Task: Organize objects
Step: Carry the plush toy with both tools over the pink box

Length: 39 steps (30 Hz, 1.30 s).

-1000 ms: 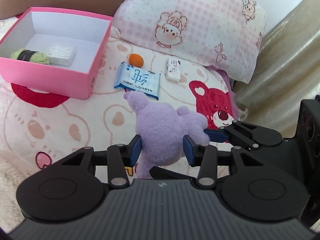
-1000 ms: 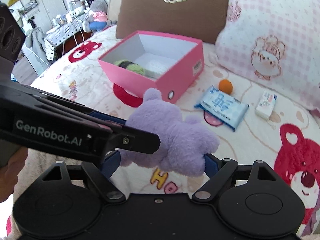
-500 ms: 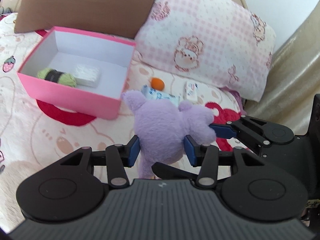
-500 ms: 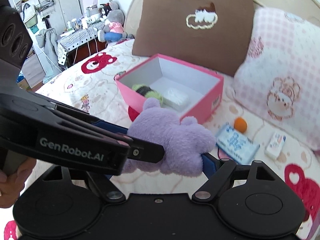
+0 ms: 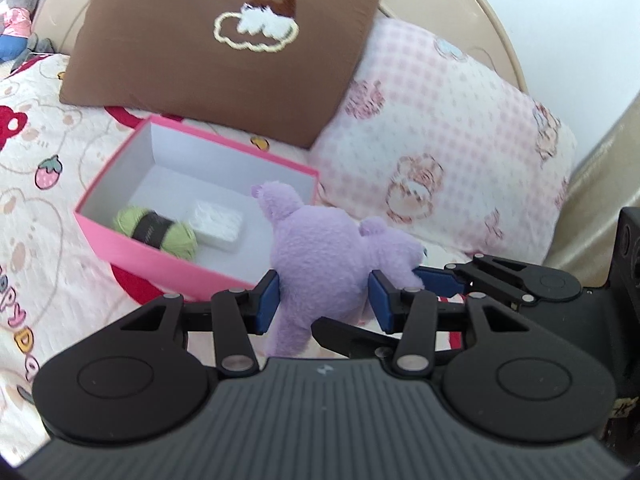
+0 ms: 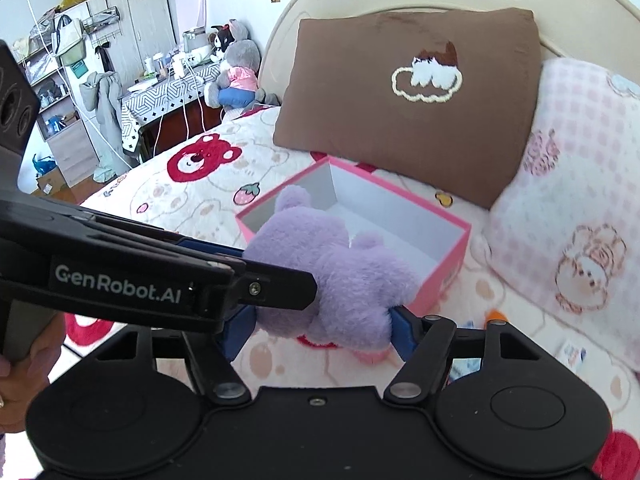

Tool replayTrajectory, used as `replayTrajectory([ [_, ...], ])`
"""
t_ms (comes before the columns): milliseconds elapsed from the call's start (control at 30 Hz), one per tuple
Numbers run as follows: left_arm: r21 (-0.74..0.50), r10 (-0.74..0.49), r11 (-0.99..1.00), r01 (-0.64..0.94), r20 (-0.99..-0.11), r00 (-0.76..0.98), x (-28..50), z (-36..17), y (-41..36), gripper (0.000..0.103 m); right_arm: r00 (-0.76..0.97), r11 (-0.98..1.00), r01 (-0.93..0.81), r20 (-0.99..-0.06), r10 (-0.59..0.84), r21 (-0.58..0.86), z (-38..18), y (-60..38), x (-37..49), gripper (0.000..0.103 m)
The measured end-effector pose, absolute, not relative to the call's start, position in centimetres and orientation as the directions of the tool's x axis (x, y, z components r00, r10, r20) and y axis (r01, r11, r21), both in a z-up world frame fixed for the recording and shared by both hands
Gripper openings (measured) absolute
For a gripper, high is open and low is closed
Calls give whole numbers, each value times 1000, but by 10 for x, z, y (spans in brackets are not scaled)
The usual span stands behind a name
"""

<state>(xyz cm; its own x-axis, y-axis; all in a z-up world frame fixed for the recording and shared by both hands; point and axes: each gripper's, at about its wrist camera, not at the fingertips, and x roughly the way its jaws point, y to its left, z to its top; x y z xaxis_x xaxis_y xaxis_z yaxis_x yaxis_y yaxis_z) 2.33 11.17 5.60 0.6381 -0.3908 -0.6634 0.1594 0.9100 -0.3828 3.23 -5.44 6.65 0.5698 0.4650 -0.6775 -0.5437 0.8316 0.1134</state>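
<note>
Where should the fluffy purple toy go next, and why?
Probably a little further forward, over the open pink box. Both grippers, left and right, hold the fluffy purple plush toy up near its front edge; the right jaws are closing on it. There's room beside the green yarn.

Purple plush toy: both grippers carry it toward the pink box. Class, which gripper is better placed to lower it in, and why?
Probably the left gripper: its pads squeeze the purple plush toy centrally, aimed at the pink box. The right gripper, jaws closing, holds only one end.
</note>
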Motion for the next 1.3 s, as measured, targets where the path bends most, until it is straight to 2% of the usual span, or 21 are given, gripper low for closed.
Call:
replayTrajectory([
  [233,-388,-351,917,95,-669,655,71,46,133,45,556,822,-557,-684,473,116,61,-31,81,73],
  [467,-423,-335,906,30,-671,661,121,23,156,45,498,809,-557,-703,507,189,43,-16,137,70],
  [733,-436,-330,900,-15,-701,632,175,-17,161,46,486,843,-510,-751,447,172,13,0,188,69],
  [900,-494,-338,864,-104,-719,607,201,-41,171,45,451,862,-450,-774,445,234,-10,3,217,69],
  [1000,-462,-313,880,-111,-739,597,213,-48,168,46,436,866,-438,-785,440,242,-21,7,227,68],
  [1300,-492,-329,857,-149,-748,577,244,-75,173,46,428,886,-412,-813,394,212,-44,14,252,68],
])
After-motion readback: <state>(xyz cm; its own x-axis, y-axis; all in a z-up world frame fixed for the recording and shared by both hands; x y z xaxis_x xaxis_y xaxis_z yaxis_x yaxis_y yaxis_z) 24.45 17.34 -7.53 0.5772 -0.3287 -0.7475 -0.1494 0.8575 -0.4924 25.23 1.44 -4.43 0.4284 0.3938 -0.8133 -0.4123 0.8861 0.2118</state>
